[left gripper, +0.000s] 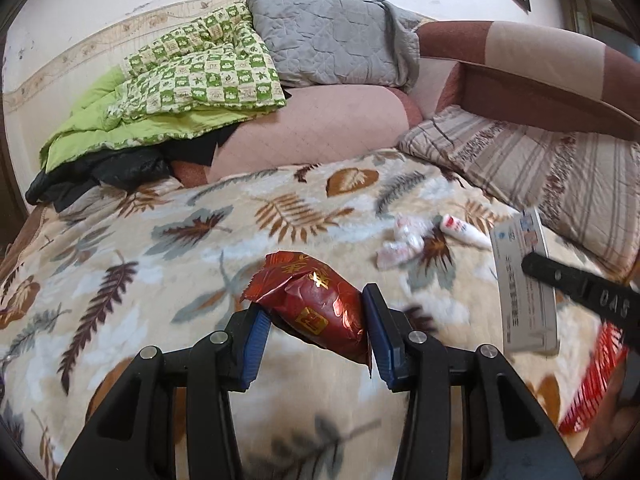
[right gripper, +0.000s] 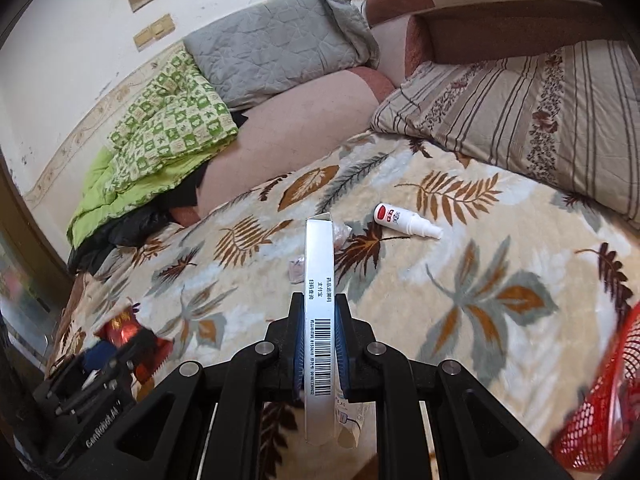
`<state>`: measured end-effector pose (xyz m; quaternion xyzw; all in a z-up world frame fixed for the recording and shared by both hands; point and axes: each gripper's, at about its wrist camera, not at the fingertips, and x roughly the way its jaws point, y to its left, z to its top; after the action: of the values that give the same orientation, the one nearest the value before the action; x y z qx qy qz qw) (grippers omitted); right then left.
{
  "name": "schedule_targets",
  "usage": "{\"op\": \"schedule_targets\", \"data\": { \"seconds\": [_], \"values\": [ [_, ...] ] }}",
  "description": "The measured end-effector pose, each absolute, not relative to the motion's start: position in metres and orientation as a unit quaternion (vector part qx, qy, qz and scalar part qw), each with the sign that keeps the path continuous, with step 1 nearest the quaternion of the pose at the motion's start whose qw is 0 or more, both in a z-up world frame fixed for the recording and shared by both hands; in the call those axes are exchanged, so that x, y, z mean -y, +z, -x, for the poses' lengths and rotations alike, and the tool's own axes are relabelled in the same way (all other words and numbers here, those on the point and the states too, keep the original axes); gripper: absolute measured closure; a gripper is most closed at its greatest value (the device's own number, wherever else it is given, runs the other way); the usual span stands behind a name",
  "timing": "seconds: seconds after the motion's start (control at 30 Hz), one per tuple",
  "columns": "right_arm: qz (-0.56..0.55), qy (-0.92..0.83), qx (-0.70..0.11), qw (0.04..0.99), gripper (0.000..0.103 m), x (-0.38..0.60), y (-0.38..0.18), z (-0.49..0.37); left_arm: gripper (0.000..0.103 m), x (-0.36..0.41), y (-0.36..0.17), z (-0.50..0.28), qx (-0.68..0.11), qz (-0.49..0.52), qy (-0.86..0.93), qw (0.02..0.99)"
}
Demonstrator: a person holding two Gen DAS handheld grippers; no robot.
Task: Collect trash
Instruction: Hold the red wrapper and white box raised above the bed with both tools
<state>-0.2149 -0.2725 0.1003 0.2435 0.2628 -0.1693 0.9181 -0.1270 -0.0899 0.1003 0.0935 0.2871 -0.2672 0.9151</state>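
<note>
My left gripper (left gripper: 313, 312) is shut on a shiny red snack wrapper (left gripper: 316, 306), held just above the leaf-patterned blanket (left gripper: 168, 248). My right gripper (right gripper: 320, 320) is shut on a flat white medicine box (right gripper: 319, 280), gripped edge-up with its barcode showing; the same box (left gripper: 522, 280) appears at the right of the left wrist view. A small white spray bottle (right gripper: 404, 222) with a red label lies on the blanket ahead. Crumpled clear wrappers (left gripper: 400, 240) lie beside it. A red mesh basket (right gripper: 596, 408) sits at the lower right.
A striped pillow (right gripper: 520, 120) lies at the right by the brown headboard (left gripper: 520, 64). Against the wall at the back are a pink bolster (left gripper: 304, 128), a grey quilted pillow (left gripper: 332, 36), a green checked quilt (left gripper: 192, 76) and a black garment (left gripper: 104, 168).
</note>
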Motion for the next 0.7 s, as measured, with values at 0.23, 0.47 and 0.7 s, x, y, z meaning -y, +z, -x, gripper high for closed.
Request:
{"op": "schedule_targets", "data": {
  "seconds": [0.23, 0.47, 0.7],
  "values": [
    [-0.236, -0.157, -0.253, 0.925, 0.088, 0.249, 0.112, 0.238, 0.059, 0.066, 0.104, 0.148, -0.296, -0.092, -0.274, 0.91],
    [-0.244, -0.147, -0.256, 0.924, 0.088, 0.238, 0.109, 0.252, 0.059, 0.063, 0.114, 0.169, -0.283, -0.096, -0.28, 0.912],
    [-0.259, -0.156, -0.238, 0.923, 0.088, 0.24, 0.113, 0.286, 0.059, 0.061, 0.126, 0.195, -0.29, -0.087, -0.307, 0.902]
  ]
}}
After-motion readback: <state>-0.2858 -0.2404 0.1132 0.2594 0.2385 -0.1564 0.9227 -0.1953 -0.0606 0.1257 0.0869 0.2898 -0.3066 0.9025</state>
